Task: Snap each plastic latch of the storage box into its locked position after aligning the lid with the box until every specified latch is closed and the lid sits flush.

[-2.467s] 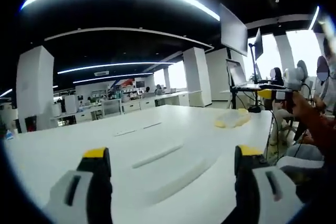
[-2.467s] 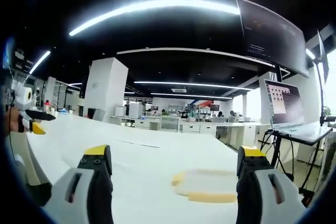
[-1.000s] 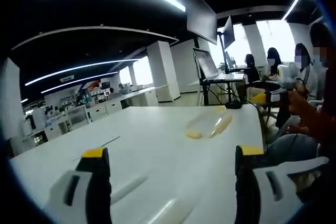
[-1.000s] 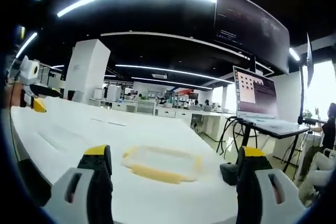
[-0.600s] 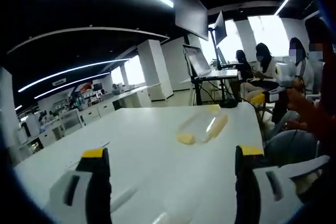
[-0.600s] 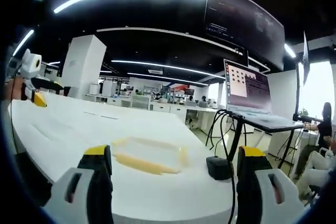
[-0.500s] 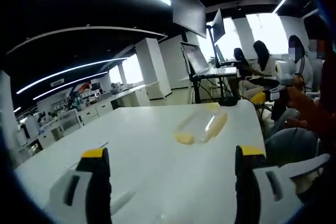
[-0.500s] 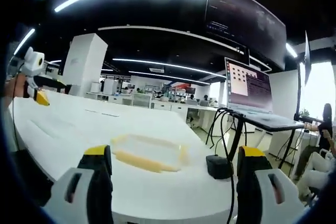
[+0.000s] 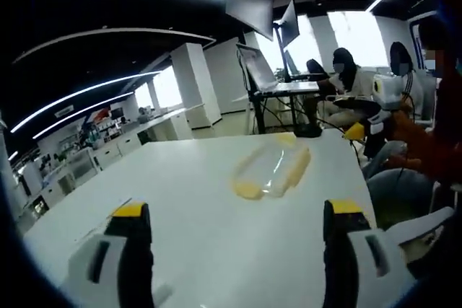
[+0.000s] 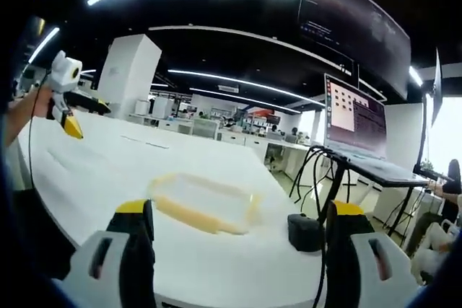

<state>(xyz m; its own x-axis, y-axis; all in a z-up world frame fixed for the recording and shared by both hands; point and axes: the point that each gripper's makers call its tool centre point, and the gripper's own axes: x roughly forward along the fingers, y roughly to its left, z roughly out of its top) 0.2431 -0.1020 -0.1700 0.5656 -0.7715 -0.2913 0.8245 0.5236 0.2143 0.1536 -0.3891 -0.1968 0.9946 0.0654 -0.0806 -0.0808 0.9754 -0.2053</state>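
Observation:
A clear storage box with yellow latches [image 9: 271, 171] lies on the white table [image 9: 188, 214], ahead of my left gripper [image 9: 234, 225] and some way off. The left gripper's jaws stand wide apart with nothing between them. In the right gripper view the same box [image 10: 202, 203] lies on the table [image 10: 108, 178] just beyond my right gripper [image 10: 234, 225], which is open and empty too. The left gripper [image 10: 68, 99] shows at the far left of the right gripper view, held above the table. The right gripper [image 9: 375, 117] shows at the right edge of the left gripper view.
A laptop on a stand [image 10: 357, 142] with cables and a black power brick [image 10: 303, 232] stands at the table's right end. A large monitor [image 10: 357, 23] hangs above. People sit at desks [image 9: 339, 84] beyond the table's far corner. The table edge [image 10: 238, 290] runs close below the right gripper.
Both views have swung toward the storage box, which now sits larger and more central. In the right gripper view the left gripper has risen and come inward. Both grippers stay open.

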